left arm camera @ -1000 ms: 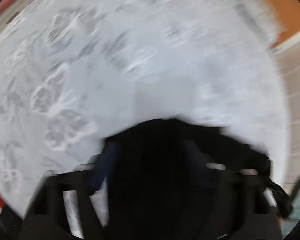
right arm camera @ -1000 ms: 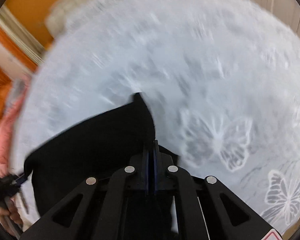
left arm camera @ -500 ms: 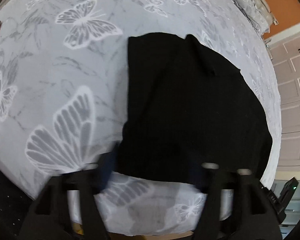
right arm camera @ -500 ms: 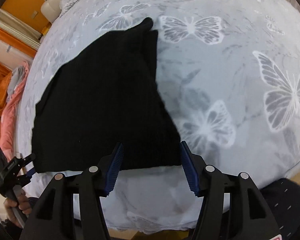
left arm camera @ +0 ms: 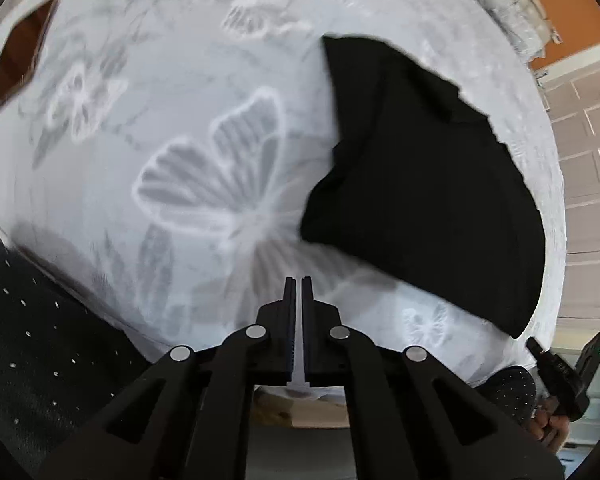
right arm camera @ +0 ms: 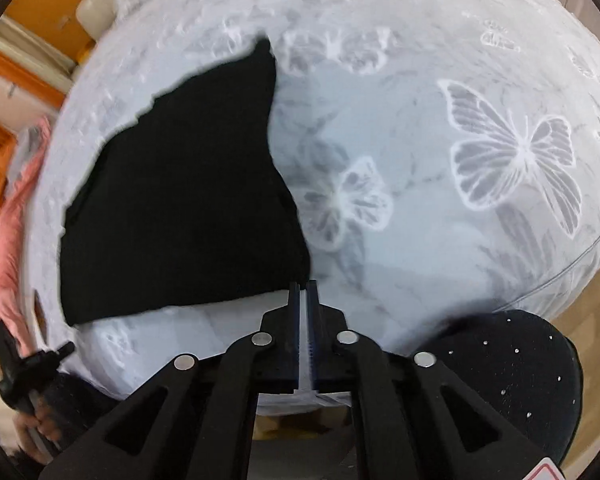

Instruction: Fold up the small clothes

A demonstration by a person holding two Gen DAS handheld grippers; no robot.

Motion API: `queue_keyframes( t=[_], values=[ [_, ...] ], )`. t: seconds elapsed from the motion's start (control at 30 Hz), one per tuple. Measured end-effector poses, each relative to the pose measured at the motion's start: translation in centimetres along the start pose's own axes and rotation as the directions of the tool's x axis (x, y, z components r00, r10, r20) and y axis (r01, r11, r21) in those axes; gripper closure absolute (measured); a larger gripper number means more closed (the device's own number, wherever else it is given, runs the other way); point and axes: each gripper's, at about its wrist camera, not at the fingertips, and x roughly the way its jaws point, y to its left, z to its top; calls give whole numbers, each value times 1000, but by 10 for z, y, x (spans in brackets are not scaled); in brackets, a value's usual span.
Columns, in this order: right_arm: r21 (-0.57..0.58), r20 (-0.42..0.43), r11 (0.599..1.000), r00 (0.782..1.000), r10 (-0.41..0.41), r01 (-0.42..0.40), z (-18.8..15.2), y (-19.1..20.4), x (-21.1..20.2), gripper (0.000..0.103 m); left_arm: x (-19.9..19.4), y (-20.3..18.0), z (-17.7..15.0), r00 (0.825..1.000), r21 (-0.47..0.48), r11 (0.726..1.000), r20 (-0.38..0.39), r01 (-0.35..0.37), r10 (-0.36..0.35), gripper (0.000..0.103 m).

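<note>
A black garment (left arm camera: pixel 420 184) lies flat on the white butterfly-print cover (left arm camera: pixel 204 184); it also shows in the right wrist view (right arm camera: pixel 188 200). My left gripper (left arm camera: pixel 299 282) is shut and empty, above the cover a little left of the garment's near corner. My right gripper (right arm camera: pixel 303 286) is shut and empty, just off the garment's near right corner.
The cover's near edge drops off in front of both grippers. The person's dark dotted clothing (left arm camera: pixel 40 340) shows at lower left and, in the right wrist view, at lower right (right arm camera: pixel 516 368). A pink cloth (right arm camera: pixel 8 220) hangs at the left. White panelled doors (left arm camera: pixel 588 184) stand at the right.
Both grippers let go of the black garment, which now lies on the cover. Both pulled back toward the near edge and their jaws closed empty.
</note>
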Motion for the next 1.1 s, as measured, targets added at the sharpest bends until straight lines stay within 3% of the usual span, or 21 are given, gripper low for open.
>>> queue_keyframes(
  t=[0.03,0.07,0.1,0.13,0.17,0.2,0.23,0.27,0.3,0.37,0.43,0.5,0.53,0.67,0.73,0.8,0.83,0.87,0.97,1.03,1.1],
  values=[
    [-5,19,1000,1000,3,-3,3,4,-2,78,-2,-7,3,1000,21,1000,9,-4,4,80],
    [-15,32,1000,999,9,-8,7,10,-3,58,-3,-15,8,1000,35,999,20,-17,16,55],
    [-24,45,1000,999,12,-11,10,13,-4,46,-1,-20,15,998,42,998,41,-43,41,45],
    [-43,64,999,998,6,-4,16,21,0,44,1,-27,21,995,48,996,73,-71,68,28],
    [-52,62,999,998,4,-1,20,23,4,42,6,-31,26,993,53,995,91,-86,81,23],
    [-64,41,998,999,15,-12,24,28,15,41,12,-35,30,992,57,994,91,-92,86,24],
    [-70,19,997,999,25,-24,24,26,21,41,26,-36,34,996,65,995,68,-70,66,37],
    [-76,-9,997,1000,23,-23,25,29,32,50,36,-35,38,999,70,997,35,-43,41,81],
    [-90,-39,996,999,24,-27,25,33,41,88,45,-33,42,1000,69,998,-20,-12,14,90],
    [-102,-70,994,997,35,-42,21,41,42,96,35,-30,36,1000,54,998,-22,9,-8,94],
    [-120,-16,990,997,71,-72,16,45,17,96,21,-27,23,1000,76,997,-15,-4,5,95],
    [-142,-8,988,998,64,-65,9,43,1,98,23,-15,10,998,58,998,-53,-17,20,97],
    [-140,-32,989,999,43,-47,3,36,1,98,31,-7,4,994,45,997,-91,-58,62,103],
    [-112,-173,993,984,-40,21,-9,13,41,97,25,2,1,997,11,999,-57,-43,43,103],
    [-93,-103,996,995,-16,7,2,17,26,90,-1,-17,12,998,64,997,50,-51,48,97],
    [-106,3,994,999,-32,32,17,25,6,54,-18,-40,27,993,139,989,117,-49,33,61],
    [-112,51,993,998,-22,28,29,30,-2,47,-21,-57,39,986,180,981,161,-72,43,37],
    [-119,84,993,996,-6,16,41,34,-5,43,-21,-69,50,980,210,974,193,-83,42,32],
    [-116,110,993,994,0,13,88,42,10,42,11,-108,89,979,354,929,201,-108,37,25],
    [-94,104,996,995,1,9,114,40,29,42,42,-121,110,976,389,908,201,-155,81,25],
    [-67,88,997,996,-22,27,131,38,47,42,59,-122,118,985,398,907,152,-139,84,29]
  ],
)
